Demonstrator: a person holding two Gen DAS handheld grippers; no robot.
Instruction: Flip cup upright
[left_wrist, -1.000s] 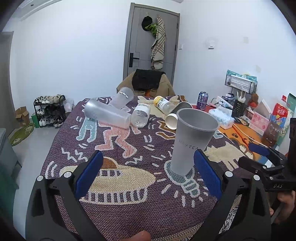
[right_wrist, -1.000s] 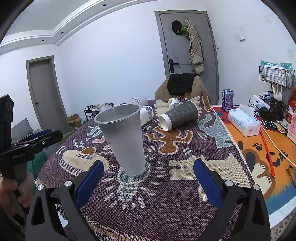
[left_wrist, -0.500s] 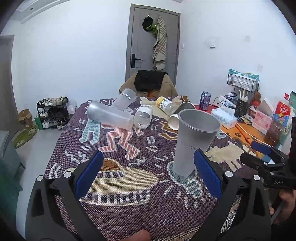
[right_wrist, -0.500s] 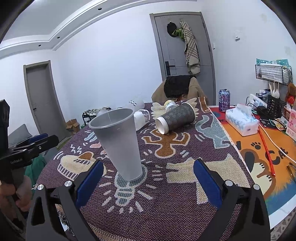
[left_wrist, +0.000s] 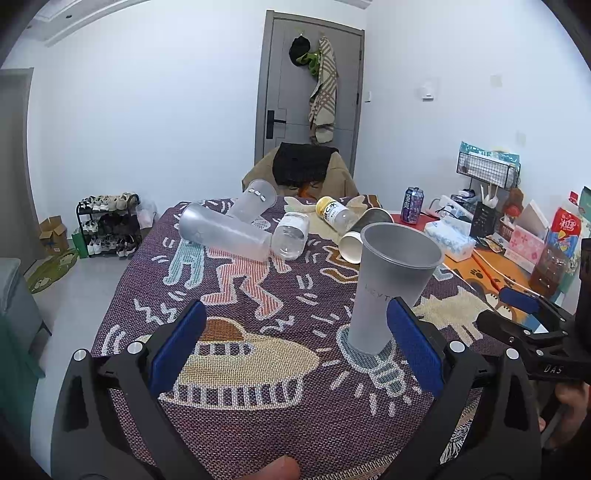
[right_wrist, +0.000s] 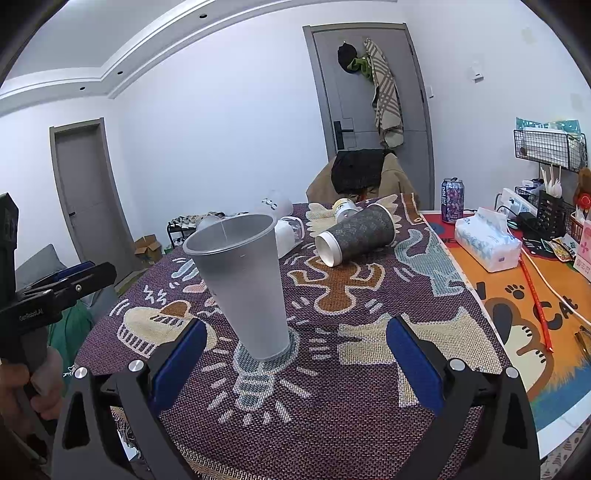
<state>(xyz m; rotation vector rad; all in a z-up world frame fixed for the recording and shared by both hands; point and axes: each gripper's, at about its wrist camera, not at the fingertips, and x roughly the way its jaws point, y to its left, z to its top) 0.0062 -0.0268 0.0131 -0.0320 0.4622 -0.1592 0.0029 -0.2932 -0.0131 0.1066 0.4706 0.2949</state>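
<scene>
While the cup (left_wrist: 391, 288) stands upright, both grippers hover spread.

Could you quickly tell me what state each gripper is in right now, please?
Left gripper: open, holding nothing; the frosted cup stands free beyond its right finger.
Right gripper: open, holding nothing.
</scene>
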